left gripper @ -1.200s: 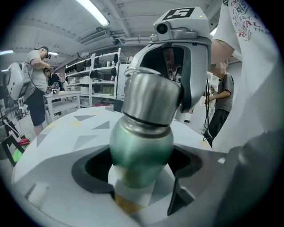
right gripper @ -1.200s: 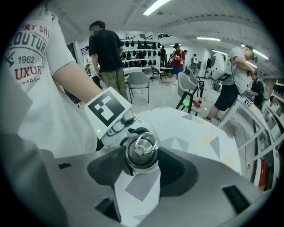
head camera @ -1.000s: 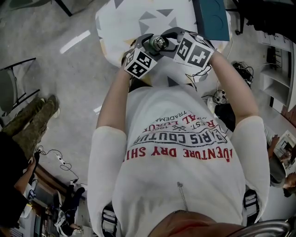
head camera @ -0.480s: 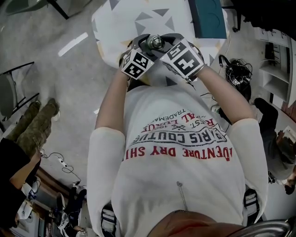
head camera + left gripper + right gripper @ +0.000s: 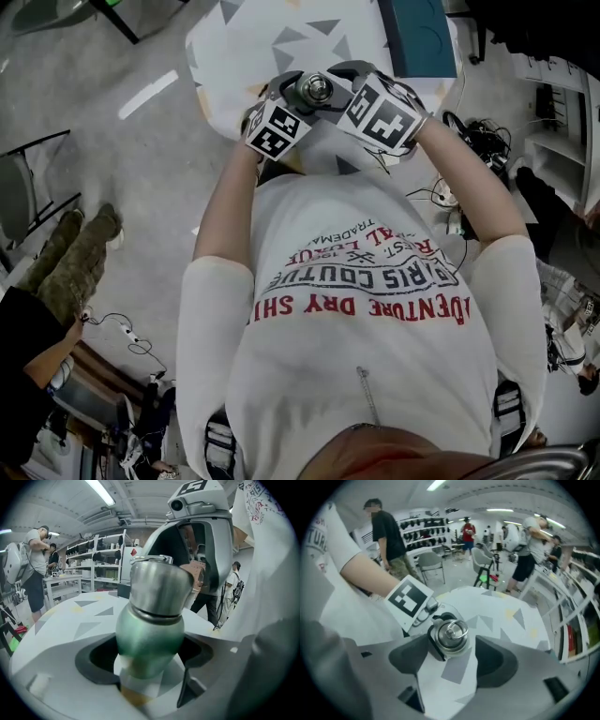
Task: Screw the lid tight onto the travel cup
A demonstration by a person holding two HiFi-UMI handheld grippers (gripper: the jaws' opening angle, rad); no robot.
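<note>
My left gripper has its jaws clamped on the green body of the travel cup, holding it upright at the near edge of the patterned bench. The brushed steel lid, domed with a ring on top, sits on the cup. My right gripper's jaws have just been opening and now stand wide on either side of the lid, not pressing it. I judge I should close squarely on the lid, then twist while the left holds firm.

right claw wider, newly off lid
</note>
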